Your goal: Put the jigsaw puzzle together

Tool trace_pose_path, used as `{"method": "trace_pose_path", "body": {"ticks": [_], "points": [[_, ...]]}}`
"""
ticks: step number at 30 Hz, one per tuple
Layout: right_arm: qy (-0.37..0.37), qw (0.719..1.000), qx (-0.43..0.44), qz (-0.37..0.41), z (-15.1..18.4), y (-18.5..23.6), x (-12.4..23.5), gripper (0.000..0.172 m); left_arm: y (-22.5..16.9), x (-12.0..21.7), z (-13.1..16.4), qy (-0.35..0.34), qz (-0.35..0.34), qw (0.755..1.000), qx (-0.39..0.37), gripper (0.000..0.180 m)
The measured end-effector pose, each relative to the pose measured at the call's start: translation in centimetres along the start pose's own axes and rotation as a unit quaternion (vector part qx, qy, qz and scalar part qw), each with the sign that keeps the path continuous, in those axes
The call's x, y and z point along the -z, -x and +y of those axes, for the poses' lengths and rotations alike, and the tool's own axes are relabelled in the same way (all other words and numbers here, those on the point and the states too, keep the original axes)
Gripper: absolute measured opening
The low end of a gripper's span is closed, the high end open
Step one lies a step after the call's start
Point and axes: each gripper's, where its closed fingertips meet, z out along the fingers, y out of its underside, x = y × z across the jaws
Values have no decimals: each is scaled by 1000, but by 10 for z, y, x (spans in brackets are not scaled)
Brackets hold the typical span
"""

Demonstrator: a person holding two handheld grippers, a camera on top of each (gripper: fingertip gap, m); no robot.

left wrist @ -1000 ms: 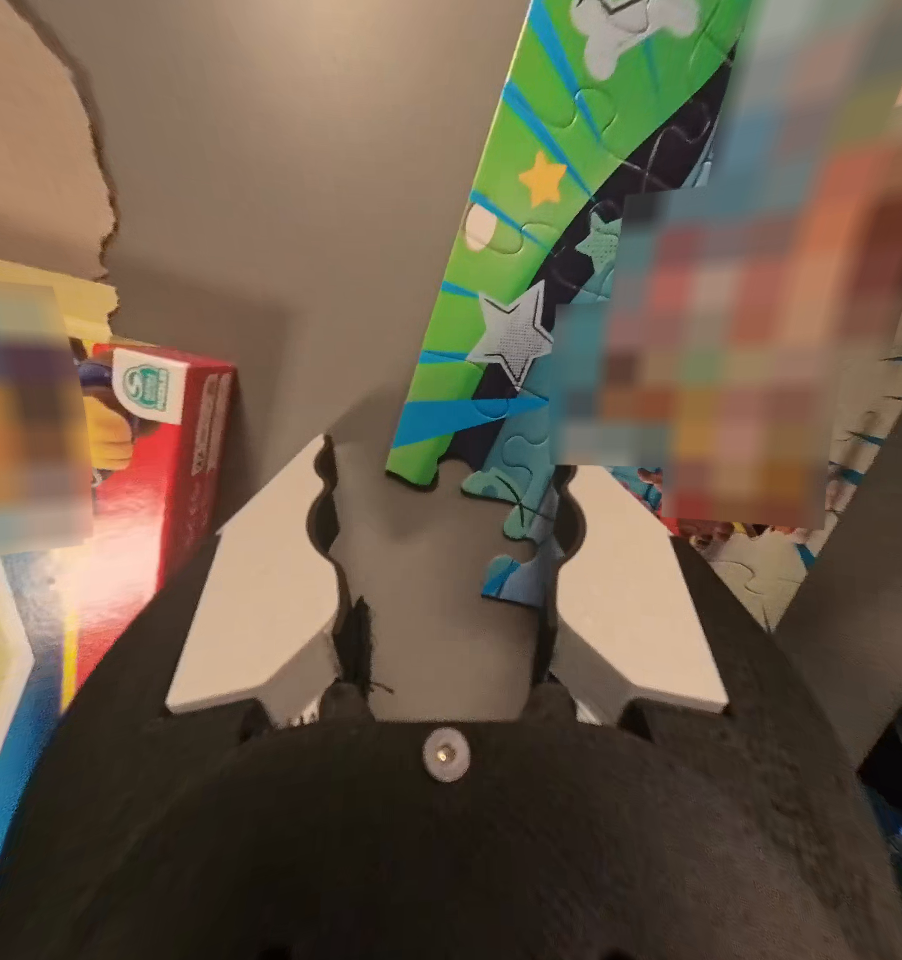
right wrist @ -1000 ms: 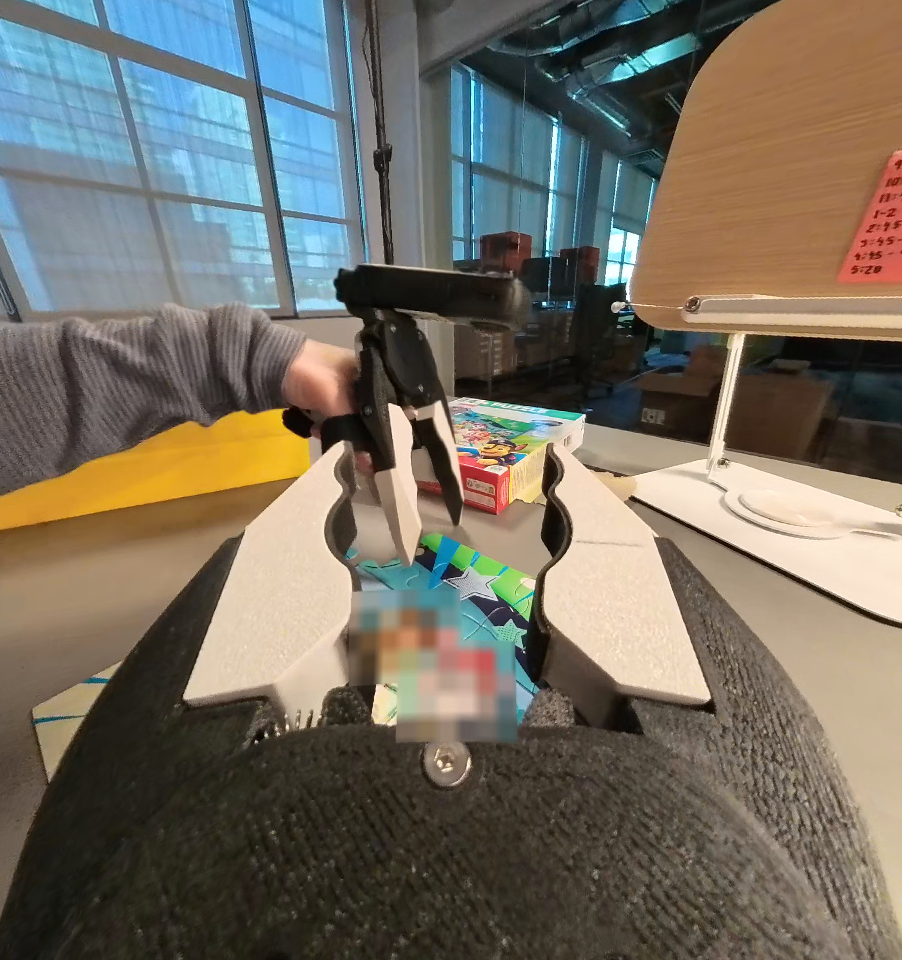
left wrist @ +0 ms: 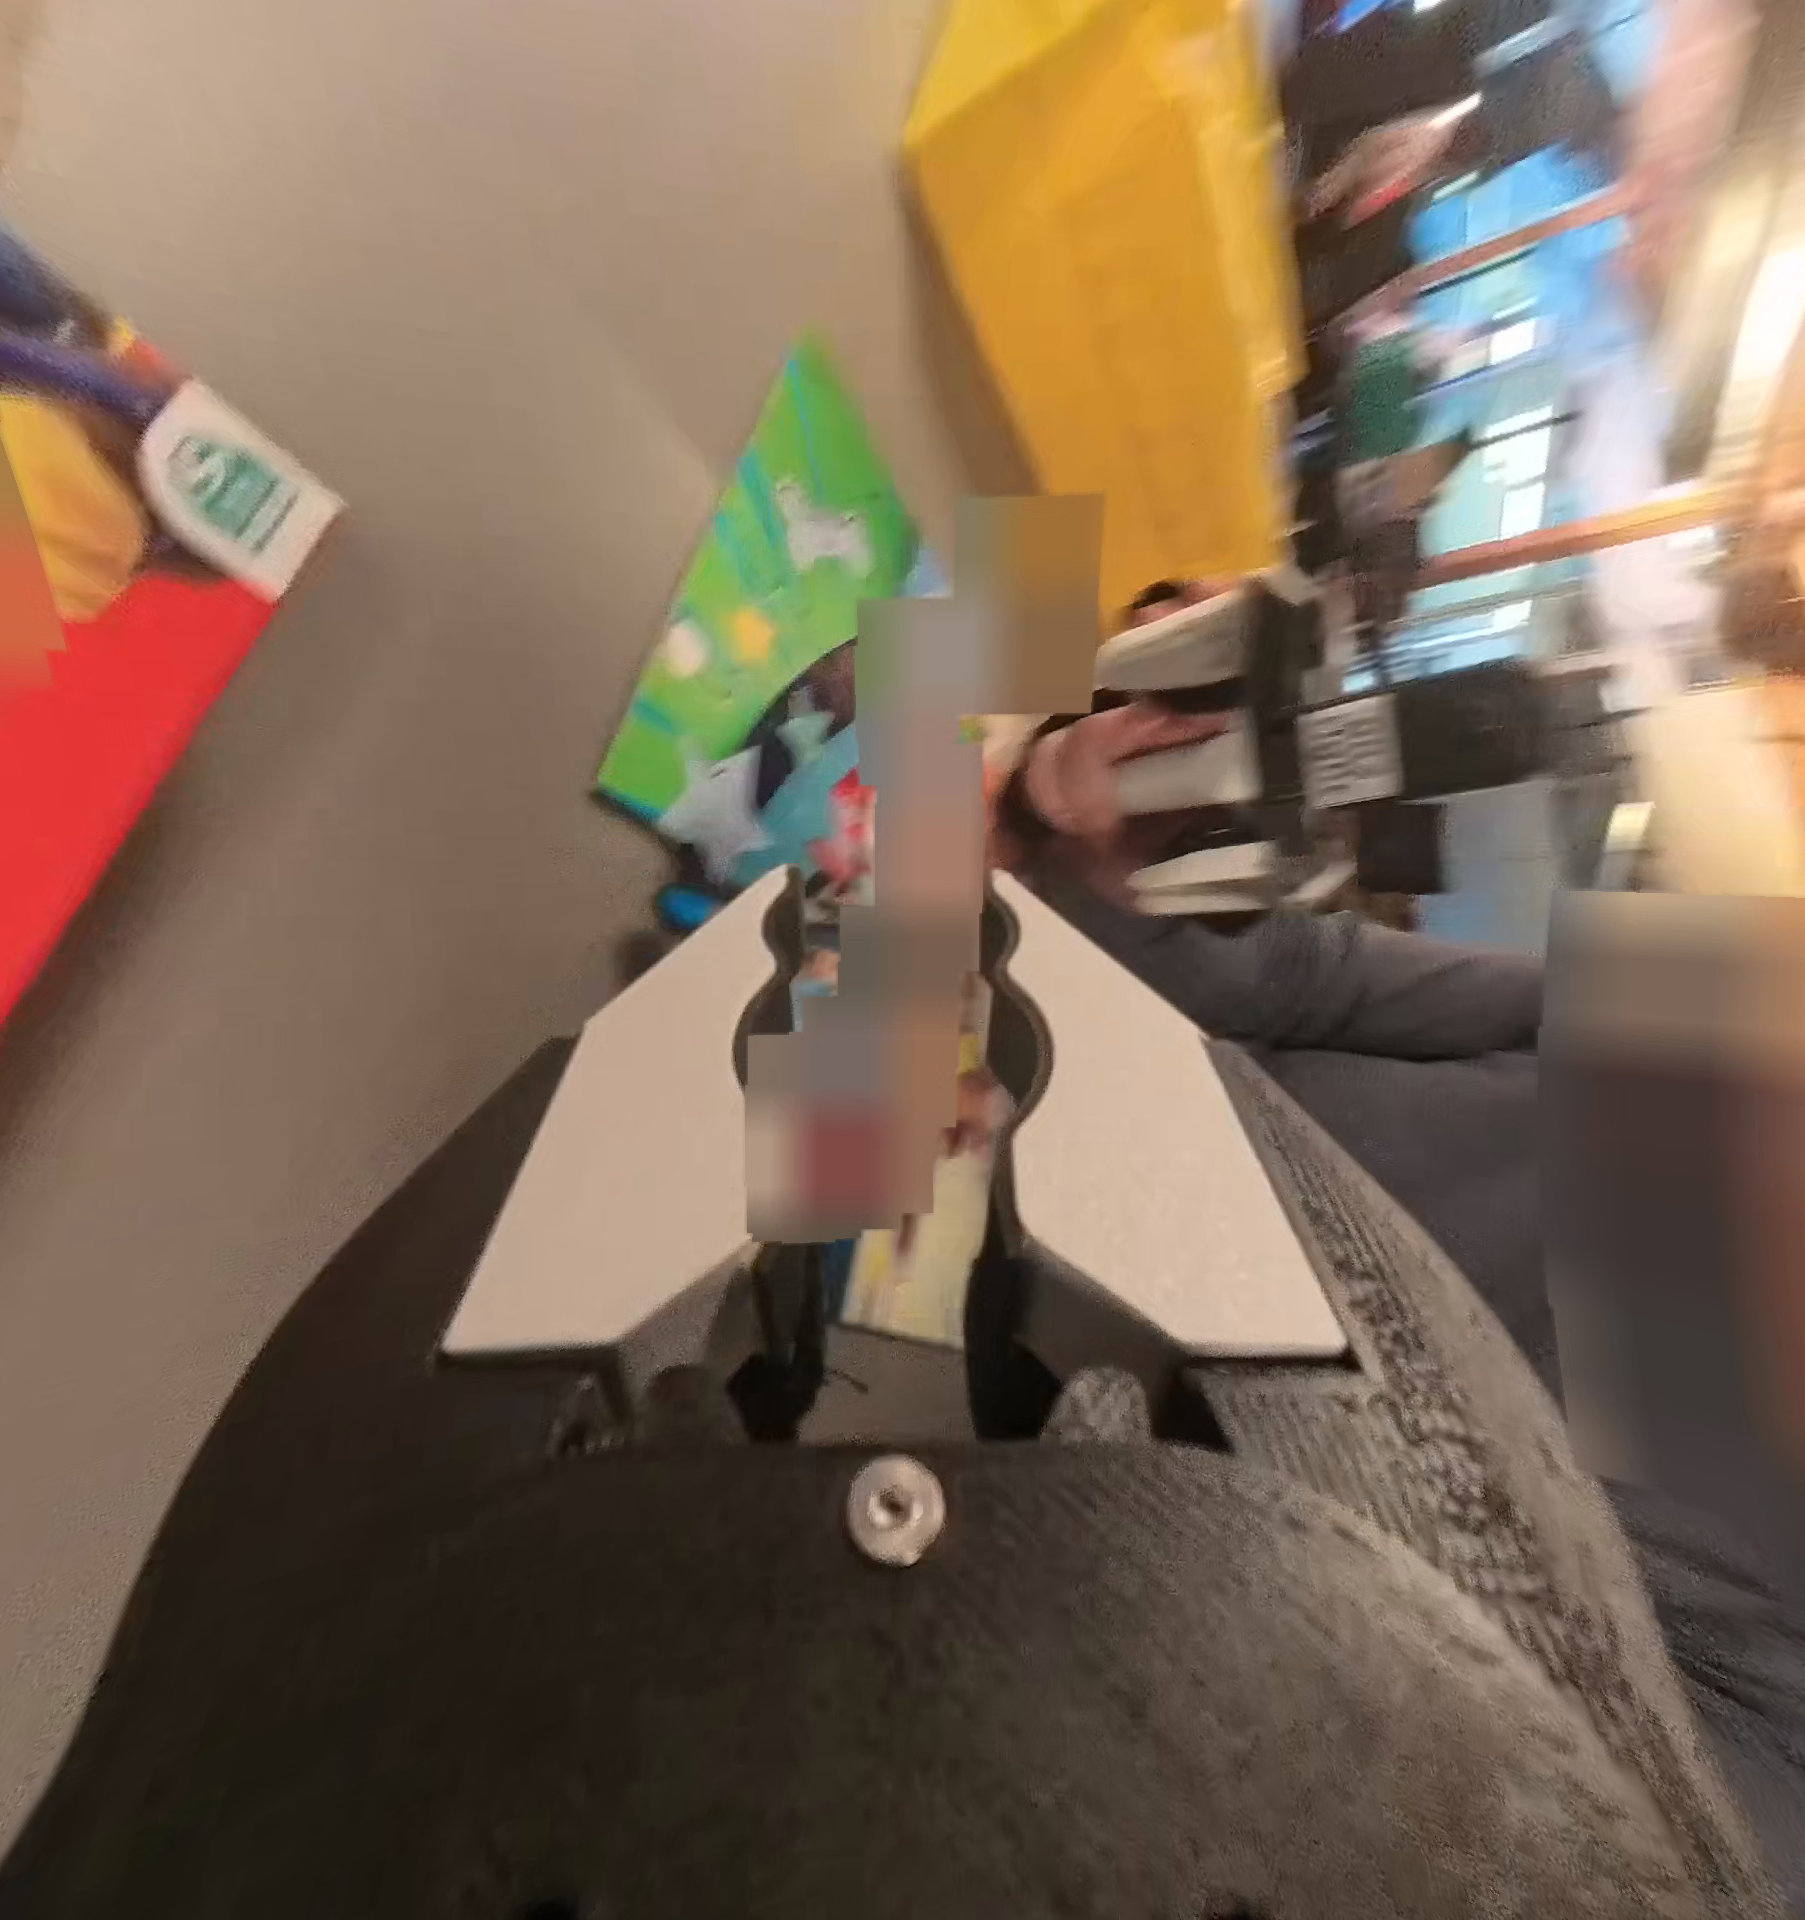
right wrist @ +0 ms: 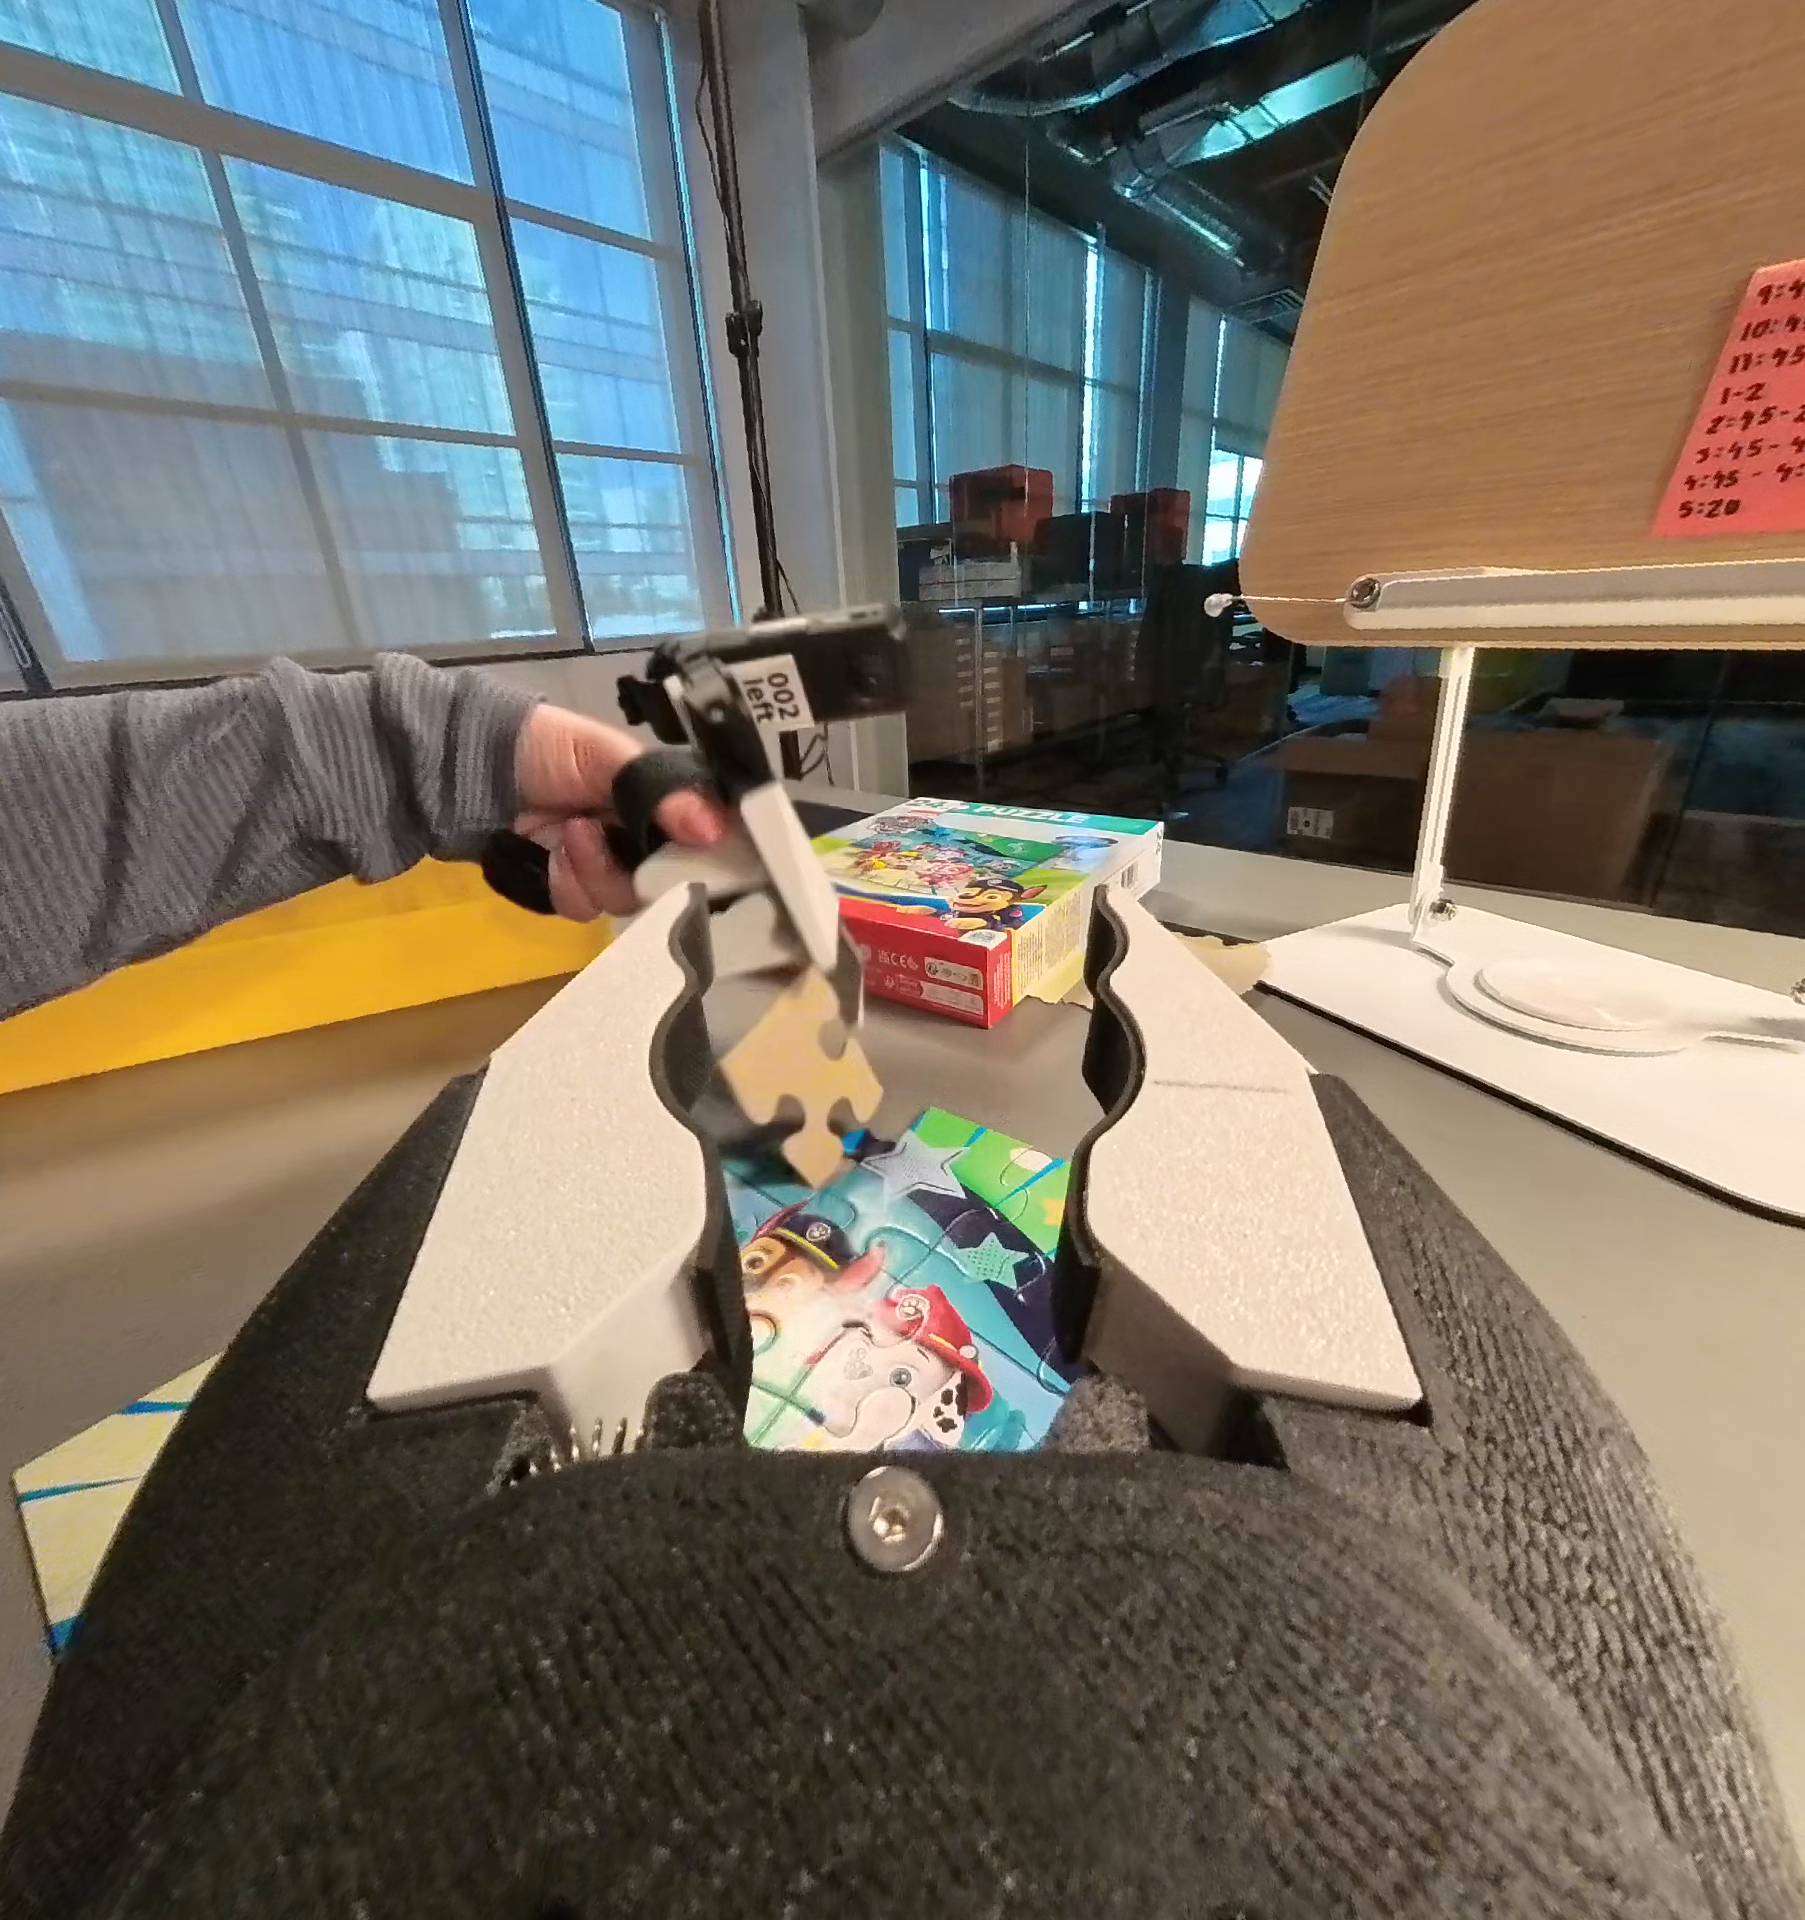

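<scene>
Grey bench (right wrist: pixel 1500 1299) carried the assembled puzzle (right wrist: pixel 908 1299). Left gripper (right wrist: pixel 825 961), at 11 o'clock above it, pinched a puzzle piece (right wrist: pixel 794 1081) by one corner: light, stiff cardboard, probably bendable. Right gripper (right wrist: pixel 898 997) fingers stood spread, empty.

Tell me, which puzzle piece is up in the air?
The tan piece, plain back showing, pinched in the left gripper. The other pieces lie joined, picture-up, in the puzzle on the table.

- Right gripper (right wrist: pixel 898 997) gapes wide, nothing pressed between its pads.
- Just ahead, the left gripper (right wrist: pixel 825 966) pinches a tan puzzle piece (right wrist: pixel 799 1081).
- Assembled puzzle (right wrist: pixel 908 1299) lies between the fingers; a puzzle box (right wrist: pixel 991 904) sits beyond.
</scene>
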Motion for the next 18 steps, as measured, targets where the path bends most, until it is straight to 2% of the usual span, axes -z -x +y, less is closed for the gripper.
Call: {"method": "trace_pose_path", "body": {"ticks": [1,3,5,8,11,13,16,18], "points": [[0,1000,0,0,0,0,0,72,12,-6,9,27,-36,999,-4,31],[0,1000,-1,0,0,0,0,72,15,-18,22,64,-42,997,-8,31],[0,1000,-2,0,0,-1,0,71,14,-26,20,54,-46,997,-21,32],[0,1000,-4,0,0,-1,0,71,20,-29,19,45,-90,994,-37,32],[0,1000,-4,-2,0,0,0,71,13,-28,23,46,-115,987,-101,36],[1,1000,-5,-3,1,0,0,71,24,-23,28,67,-178,971,-143,50],[3,1000,-6,-4,1,0,-1,70,37,-21,36,112,-245,934,-236,76],[2,1000,-6,-3,1,0,-1,70,43,-22,41,145,-279,899,-306,79]]}}
